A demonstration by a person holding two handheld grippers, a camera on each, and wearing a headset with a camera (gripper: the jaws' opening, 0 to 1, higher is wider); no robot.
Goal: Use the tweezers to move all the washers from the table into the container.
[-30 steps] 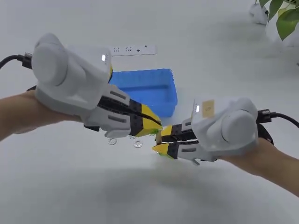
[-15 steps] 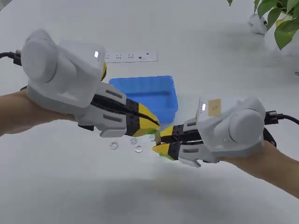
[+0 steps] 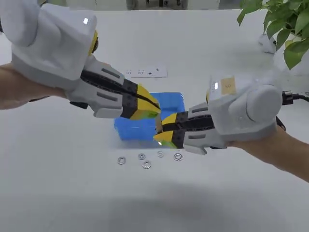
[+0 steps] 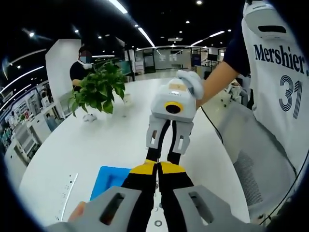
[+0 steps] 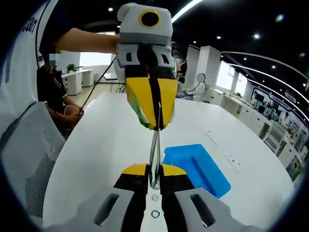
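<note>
The right gripper's jaws are closed on one end of the tweezers, and the left gripper's jaws pinch the other end, the two sets tip to tip. In the head view they meet in front of the blue container. Five washers lie loose on the white surface, just nearer than the jaws and clear of the container. Open surface runs to the near and left edges. A power strip lies beyond the container, and a potted plant stands toward the far right edge

The left gripper and right gripper have bulky pale grey shells, black middles and yellow-tipped fingers. A black cable leaves the right one. White vest printed 31, dark sleeve.
</note>
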